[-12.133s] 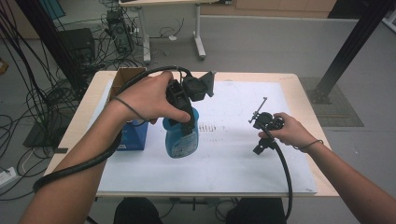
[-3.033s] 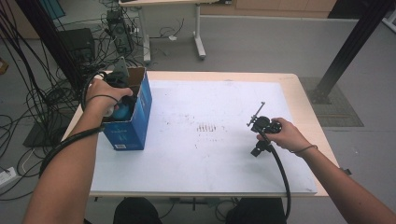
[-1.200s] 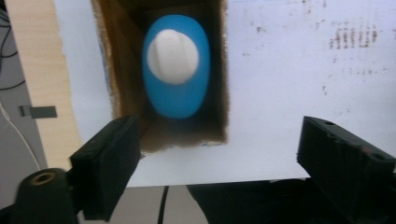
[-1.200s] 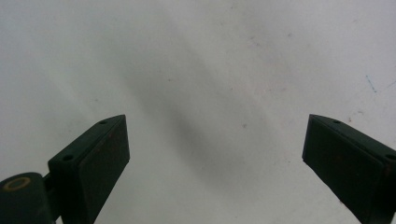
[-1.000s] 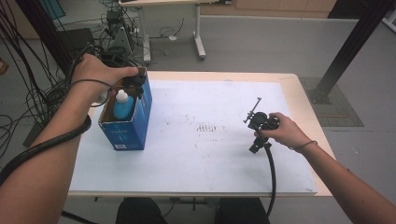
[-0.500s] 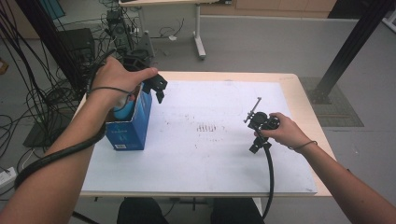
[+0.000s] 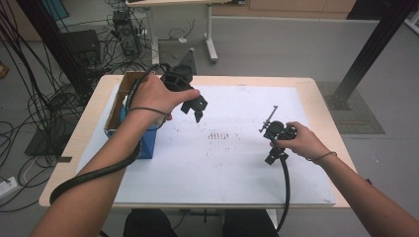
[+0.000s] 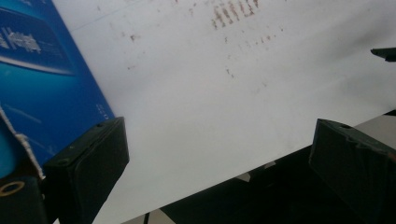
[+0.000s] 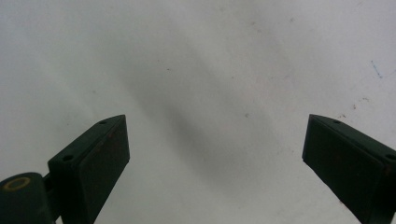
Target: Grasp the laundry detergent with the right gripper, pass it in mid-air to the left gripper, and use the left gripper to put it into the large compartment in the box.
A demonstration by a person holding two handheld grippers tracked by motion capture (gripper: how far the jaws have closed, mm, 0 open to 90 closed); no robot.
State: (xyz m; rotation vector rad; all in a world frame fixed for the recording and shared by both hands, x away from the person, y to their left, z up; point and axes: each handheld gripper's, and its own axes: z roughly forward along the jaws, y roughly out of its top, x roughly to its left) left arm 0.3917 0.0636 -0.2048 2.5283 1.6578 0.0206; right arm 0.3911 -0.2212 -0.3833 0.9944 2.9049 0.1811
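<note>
Both grippers' flat black fingers [image 8: 88, 163] gape empty beside perhaps cardboard blue box [image 7: 147, 143].

Wooden bench [image 7: 323, 101], a white sheet [image 7: 237, 163] covering most of its top, faint reddish-brown marks [image 7: 221, 135] near the sheet's middle. Grey floor beyond. Cable tangle [image 7: 34, 103] at left. Black post [image 7: 375, 47] far right. White desk leg [image 7: 211, 29] behind.

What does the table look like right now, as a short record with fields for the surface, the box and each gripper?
surface: white sheet with faint reddish marks
box: blue carton, open top, at the sheet's left edge
left gripper: open, empty, over the sheet just right of the carton
right gripper: open, empty, over the sheet's right half
</note>
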